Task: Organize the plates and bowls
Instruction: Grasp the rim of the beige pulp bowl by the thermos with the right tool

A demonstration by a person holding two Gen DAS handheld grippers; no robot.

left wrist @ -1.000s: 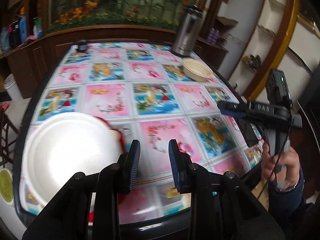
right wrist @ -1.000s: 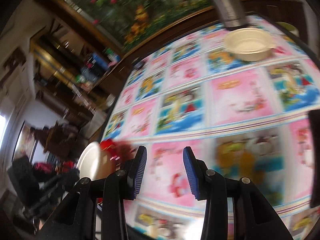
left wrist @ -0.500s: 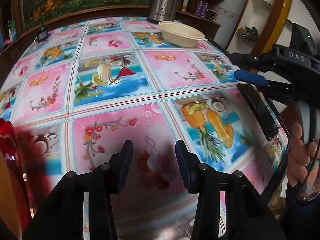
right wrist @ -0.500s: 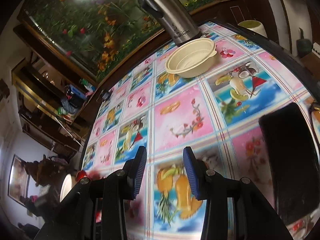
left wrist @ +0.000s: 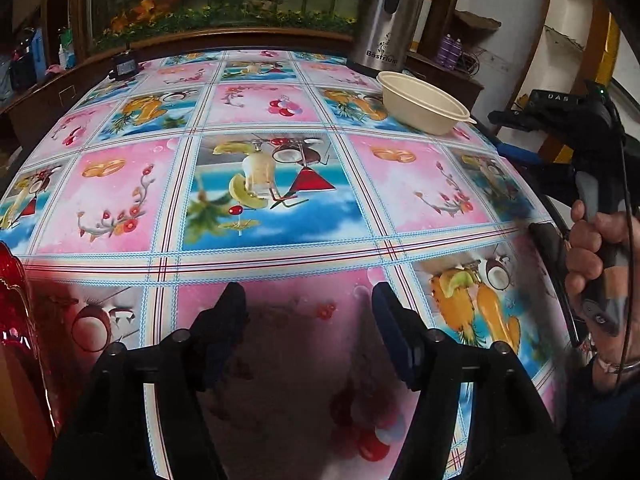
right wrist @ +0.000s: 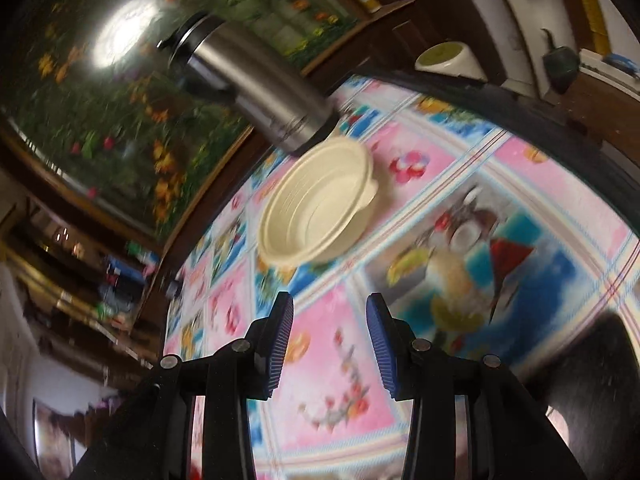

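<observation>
A cream bowl (left wrist: pixel 425 107) stands upright near the far right corner of the patterned table (left wrist: pixel 260 184), just in front of a steel flask. In the right wrist view the same cream bowl (right wrist: pixel 318 220) lies ahead of my right gripper (right wrist: pixel 330 316), whose blue pads stand apart with nothing between them. My left gripper (left wrist: pixel 306 312) hovers low over the near part of the table; its jaws are opening and hold nothing. A red glassy dish edge (left wrist: pixel 16 308) shows at the far left. The right gripper (left wrist: pixel 520 136), held by a hand (left wrist: pixel 588 248), appears at the right edge.
A steel flask (left wrist: pixel 386 20) stands at the table's back right, right behind the bowl. A black flat object (right wrist: pixel 592 364) lies near the table's right edge. A small dark device (left wrist: pixel 125 66) sits at the far left corner. Wooden cabinets and shelves ring the table.
My left gripper moved right and down, away from the white plate, which has left its view, and its jaws widened. My right gripper swung toward the cream bowl, now closer ahead.
</observation>
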